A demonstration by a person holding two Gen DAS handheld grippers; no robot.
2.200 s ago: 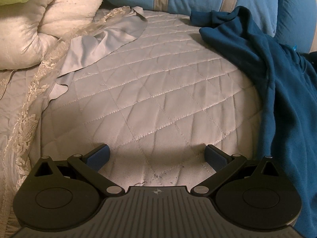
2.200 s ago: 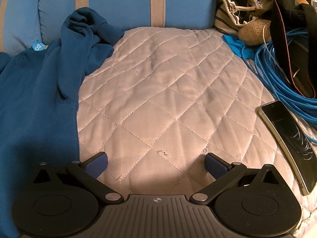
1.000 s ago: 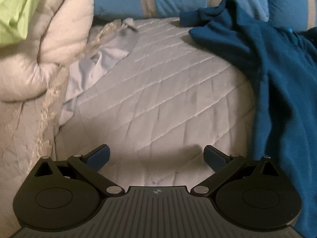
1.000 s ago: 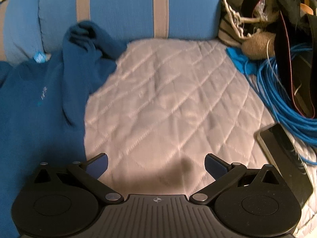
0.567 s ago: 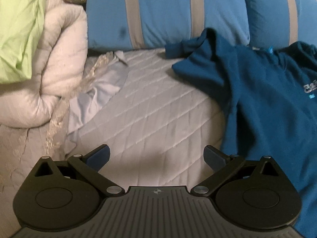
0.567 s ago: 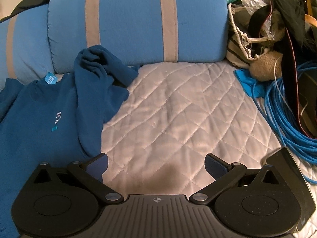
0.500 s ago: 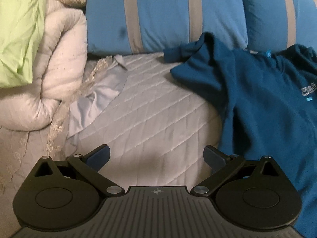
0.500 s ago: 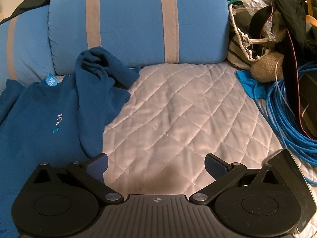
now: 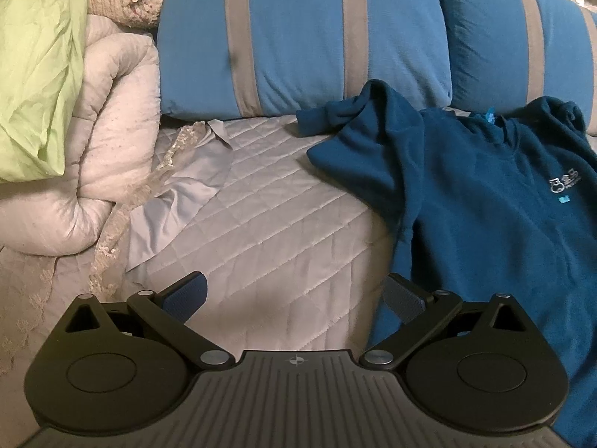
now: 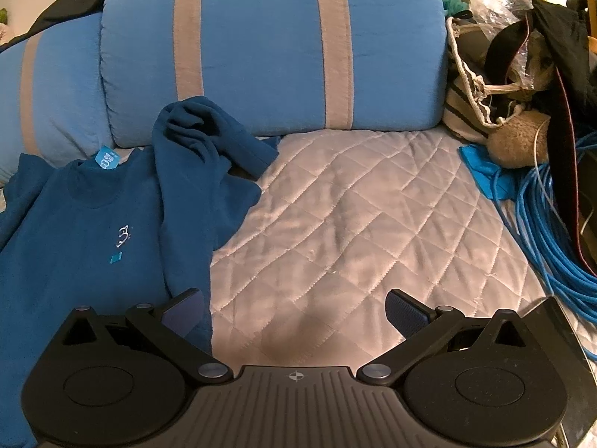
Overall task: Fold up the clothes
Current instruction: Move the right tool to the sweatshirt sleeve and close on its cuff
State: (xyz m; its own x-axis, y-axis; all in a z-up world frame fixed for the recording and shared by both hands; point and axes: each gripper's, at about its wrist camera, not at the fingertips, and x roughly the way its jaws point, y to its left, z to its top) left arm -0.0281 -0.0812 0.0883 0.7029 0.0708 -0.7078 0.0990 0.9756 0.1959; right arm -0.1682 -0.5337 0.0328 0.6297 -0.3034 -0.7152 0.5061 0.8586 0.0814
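Sweatshirt (image 9: pixel 485 201), dark teal, lay face up on the quilted bed cover (image 9: pixel 268 224), its collar toward the blue striped pillows (image 9: pixel 298 37) and a small logo showing on the chest. One sleeve (image 10: pixel 201 138) was bunched and twisted against the base of a pillow, and the other sleeve (image 9: pixel 358 112) was crumpled in much the same way on the opposite side. The left gripper (image 9: pixel 294 295) hovered over bare quilt just beside one side of the body, jaws wide and empty; the right gripper (image 10: pixel 294 306) hung by the opposite side, jaws likewise spread with nothing between them, one pad over the cloth. Folding looked not yet begun. The likely trouble lay in those twisted sleeves: a fold made before they were straightened would probably trap lumps and come out crooked. A pinch taken too deep might also catch the quilt under the fleece and drag it along. Farther off, a coil of blue cable (image 10: pixel 541 224) and a heap of bags (image 10: pixel 485 93) crowded the bed's right edge, and a rolled pale duvet (image 9: pixel 93 149) its left, leaving limited room to spread the garment.
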